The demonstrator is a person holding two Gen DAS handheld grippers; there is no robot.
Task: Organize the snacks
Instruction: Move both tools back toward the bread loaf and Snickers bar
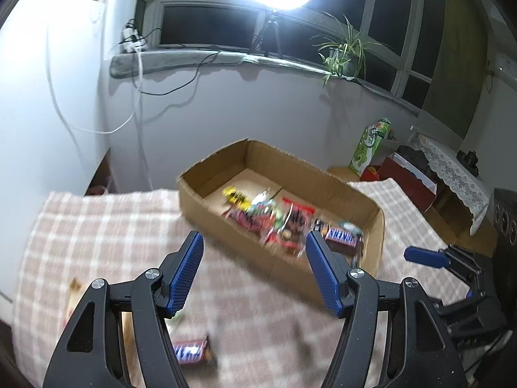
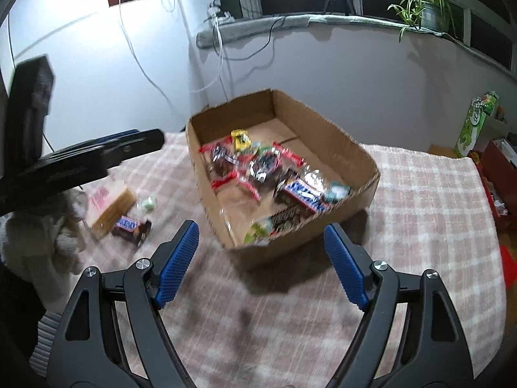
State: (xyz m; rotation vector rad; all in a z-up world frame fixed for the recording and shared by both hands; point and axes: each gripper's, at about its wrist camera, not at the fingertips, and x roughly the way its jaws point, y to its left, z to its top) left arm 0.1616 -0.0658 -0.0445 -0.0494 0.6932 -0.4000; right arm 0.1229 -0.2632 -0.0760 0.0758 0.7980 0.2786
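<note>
A shallow cardboard box [image 1: 206,213] [image 2: 365,194] sits on a checked pink cloth and holds several snack packets, among them a Snickers bar [image 1: 341,237] [image 2: 305,195]. My left gripper [image 1: 255,252] is open and empty, in front of the box's near wall. My right gripper [image 2: 261,242] is open and empty, just before the box's near corner. On the cloth left of the box lie another Snickers bar [image 2: 131,224] [image 1: 190,350], a tan boxed snack [image 2: 110,205] and a small green sweet [image 2: 148,203]. The left gripper also shows in the right wrist view [image 2: 142,140].
The checked cloth [image 2: 420,226] covers the table. The right gripper shows at the right in the left wrist view [image 1: 426,255]. A green carton [image 1: 371,145] and red boxes [image 1: 407,174] stand at the right beyond the table. A white wall and a windowsill with a plant [image 2: 426,6] lie behind.
</note>
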